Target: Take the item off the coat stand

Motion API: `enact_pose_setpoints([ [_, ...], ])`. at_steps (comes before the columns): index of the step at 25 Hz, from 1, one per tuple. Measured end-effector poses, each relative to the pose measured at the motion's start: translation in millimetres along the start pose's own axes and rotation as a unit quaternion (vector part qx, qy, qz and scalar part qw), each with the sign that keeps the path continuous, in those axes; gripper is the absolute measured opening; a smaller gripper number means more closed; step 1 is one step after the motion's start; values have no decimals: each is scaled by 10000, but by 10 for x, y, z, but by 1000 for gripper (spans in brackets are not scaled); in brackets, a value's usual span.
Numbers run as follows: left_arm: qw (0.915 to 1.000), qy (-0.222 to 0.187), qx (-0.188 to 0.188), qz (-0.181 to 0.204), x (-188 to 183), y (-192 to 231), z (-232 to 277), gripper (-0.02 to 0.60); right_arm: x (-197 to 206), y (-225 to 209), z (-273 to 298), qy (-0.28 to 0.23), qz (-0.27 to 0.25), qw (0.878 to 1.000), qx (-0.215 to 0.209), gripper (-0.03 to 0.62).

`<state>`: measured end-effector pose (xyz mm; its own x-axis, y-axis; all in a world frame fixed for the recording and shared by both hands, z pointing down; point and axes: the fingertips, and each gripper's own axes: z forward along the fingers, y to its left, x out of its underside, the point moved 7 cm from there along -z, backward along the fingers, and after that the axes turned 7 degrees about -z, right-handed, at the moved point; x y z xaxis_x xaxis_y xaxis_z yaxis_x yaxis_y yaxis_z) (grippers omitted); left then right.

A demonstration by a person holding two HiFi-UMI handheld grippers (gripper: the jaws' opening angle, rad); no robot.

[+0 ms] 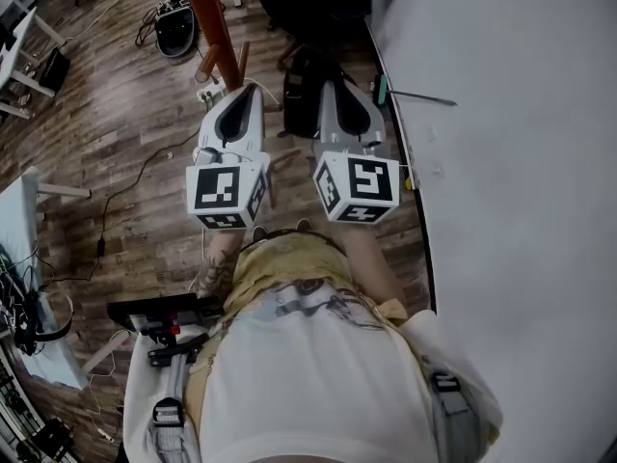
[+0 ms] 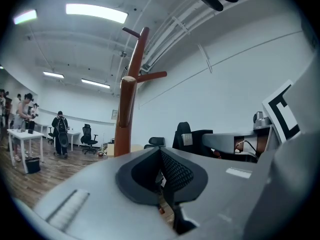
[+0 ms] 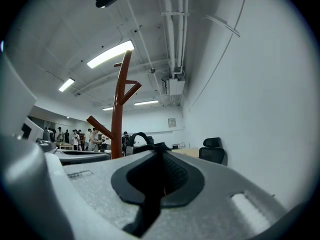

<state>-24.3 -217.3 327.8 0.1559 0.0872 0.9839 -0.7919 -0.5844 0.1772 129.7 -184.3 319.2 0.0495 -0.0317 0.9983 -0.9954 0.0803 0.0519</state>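
Note:
The coat stand (image 1: 214, 27) is a red-brown wooden pole with slanted pegs; it rises ahead of both grippers (image 2: 131, 99) (image 3: 119, 109). A black bag (image 1: 301, 90) with a loop handle (image 3: 136, 138) sits close to the pole's right, and what it hangs from is hidden. My left gripper (image 1: 247, 91) points level toward the pole, its jaws together and empty (image 2: 160, 152). My right gripper (image 1: 334, 87) is held parallel beside it, next to the bag, jaws shut with nothing between them (image 3: 159, 147).
A white wall (image 1: 511, 162) runs along the right side. Wooden floor (image 1: 116, 123) with cables and a black round device (image 1: 175, 33) lies to the left. A white desk (image 1: 24, 210) stands at far left. People (image 2: 60, 129) and office chairs (image 2: 89, 136) are far off.

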Motion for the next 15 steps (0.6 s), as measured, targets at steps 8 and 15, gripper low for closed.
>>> enact_pose_setpoints([
  [8, 9999, 125, 116, 25, -1, -45, 55, 2, -31, -13, 8, -6, -48, 10000, -11, 6],
  [15, 9998, 151, 143, 32, 13, -56, 71, 2, -25, -31, 3, -3, -39, 10000, 20, 6],
])
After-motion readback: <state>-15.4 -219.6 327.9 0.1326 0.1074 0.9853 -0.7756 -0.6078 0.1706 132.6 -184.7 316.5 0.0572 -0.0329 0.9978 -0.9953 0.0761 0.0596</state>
